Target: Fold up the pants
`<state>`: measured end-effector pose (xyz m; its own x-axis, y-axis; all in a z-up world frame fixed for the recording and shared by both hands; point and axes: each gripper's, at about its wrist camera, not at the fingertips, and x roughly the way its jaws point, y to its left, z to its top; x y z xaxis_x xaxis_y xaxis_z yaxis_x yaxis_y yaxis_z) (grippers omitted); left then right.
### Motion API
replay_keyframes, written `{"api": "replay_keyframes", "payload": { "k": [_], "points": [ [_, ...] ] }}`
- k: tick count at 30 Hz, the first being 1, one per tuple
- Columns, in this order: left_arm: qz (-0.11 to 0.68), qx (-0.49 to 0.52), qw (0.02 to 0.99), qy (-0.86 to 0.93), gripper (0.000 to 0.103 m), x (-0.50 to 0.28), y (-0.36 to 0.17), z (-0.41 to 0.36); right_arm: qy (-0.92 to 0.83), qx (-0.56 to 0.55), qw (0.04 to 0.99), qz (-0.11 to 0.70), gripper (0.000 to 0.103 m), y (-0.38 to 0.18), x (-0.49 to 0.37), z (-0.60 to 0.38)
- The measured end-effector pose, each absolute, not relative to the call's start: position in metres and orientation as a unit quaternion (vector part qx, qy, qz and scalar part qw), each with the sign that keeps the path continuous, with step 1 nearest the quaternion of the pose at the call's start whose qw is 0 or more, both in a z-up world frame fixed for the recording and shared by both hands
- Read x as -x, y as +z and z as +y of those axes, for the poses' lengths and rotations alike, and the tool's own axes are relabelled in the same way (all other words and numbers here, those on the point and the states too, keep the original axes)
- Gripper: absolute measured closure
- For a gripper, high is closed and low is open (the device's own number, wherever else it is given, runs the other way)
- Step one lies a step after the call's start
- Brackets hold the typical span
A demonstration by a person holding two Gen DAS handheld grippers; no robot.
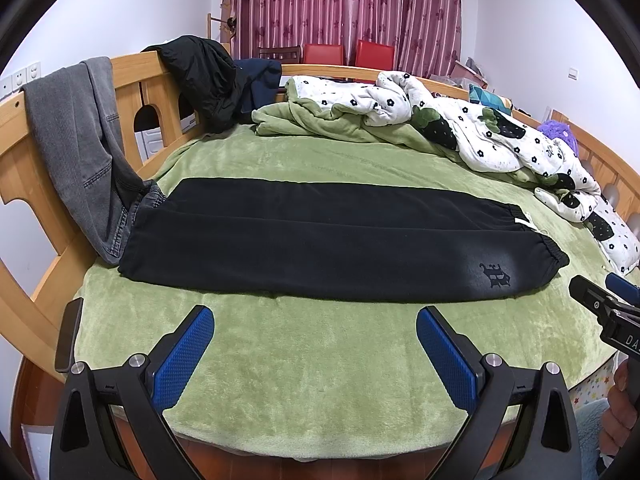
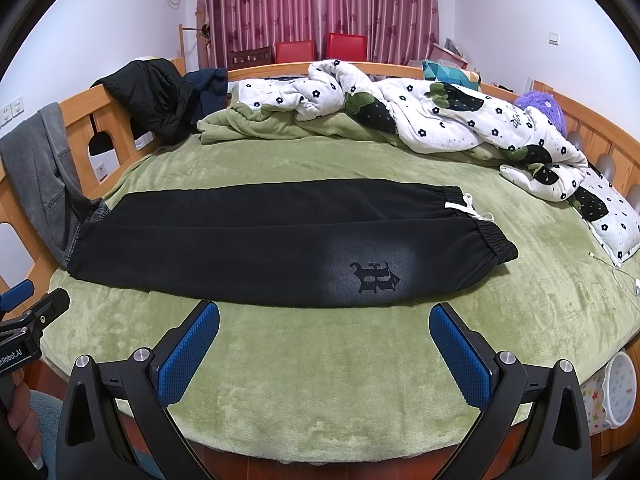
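The black pants [image 2: 256,248] are lying lengthwise near the bed's [image 2: 320,392] front edge, already halved leg over leg; cross folds remain. The left tool [image 1: 314,348] and right tool [image 2: 324,354] are hovering with fingers apart, holding nothing.

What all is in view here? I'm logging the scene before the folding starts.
black pants: 1, black, flat on the bed, waistband right
green blanket: 1, green, covering the bed
grey jeans: 1, grey, draped over the left rail
black jacket: 1, black, on the far rail
floral quilt: 1, white and green, bunched far right
red chairs: 2, red, by the curtains
left gripper: 1, blue pads, open
right gripper: 1, blue pads, open
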<state>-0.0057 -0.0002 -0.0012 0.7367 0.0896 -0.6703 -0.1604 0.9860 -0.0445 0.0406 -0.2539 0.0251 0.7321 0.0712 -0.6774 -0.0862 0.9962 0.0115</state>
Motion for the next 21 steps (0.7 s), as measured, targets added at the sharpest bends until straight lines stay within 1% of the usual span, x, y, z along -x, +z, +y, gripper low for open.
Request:
{"api": "replay_keyframes", "payload": {
  "k": [21],
  "points": [
    [0.356,0.050,0.931,0.068,0.002,0.0055,-0.0013,-0.0022,0.043,0.009,0.931,0.363,0.000,0.0256,-0.0405,-0.2545]
  ]
}}
